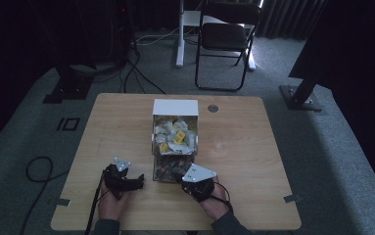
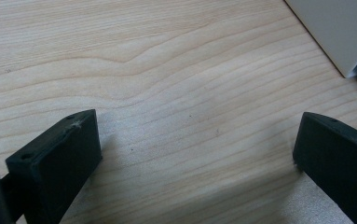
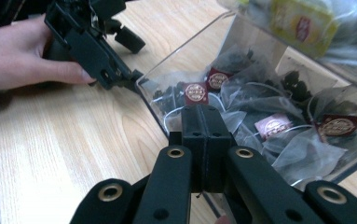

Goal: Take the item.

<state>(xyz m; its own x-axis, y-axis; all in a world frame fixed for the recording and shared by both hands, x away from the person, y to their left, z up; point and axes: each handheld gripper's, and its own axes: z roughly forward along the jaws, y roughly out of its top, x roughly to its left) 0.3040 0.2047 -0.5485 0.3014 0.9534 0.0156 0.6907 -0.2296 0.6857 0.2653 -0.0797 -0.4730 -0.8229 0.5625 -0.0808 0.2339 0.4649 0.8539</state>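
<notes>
The tea bags (image 3: 241, 100) lay heaped in the clear front bin of the organizer (image 1: 175, 142), at the centre of the right gripper view and mid-table in the high view; I judged them feather-light, soft mesh pouches that would crush or tear, best taken by the paper tag (image 3: 195, 92) or its string. My right gripper (image 3: 204, 119) stood at the bin's near edge with its jaws pressed flat together; whether a string or a fold of mesh lay caught between them I could not tell. My left gripper (image 2: 195, 140) rested jaws wide apart and empty over bare table (image 2: 167, 60). The right gripper view showed red-printed tags and the bin's clear wall; the high view showed the rear bin of yellow and white packets (image 1: 175, 133) and both my hands at lower centre.
</notes>
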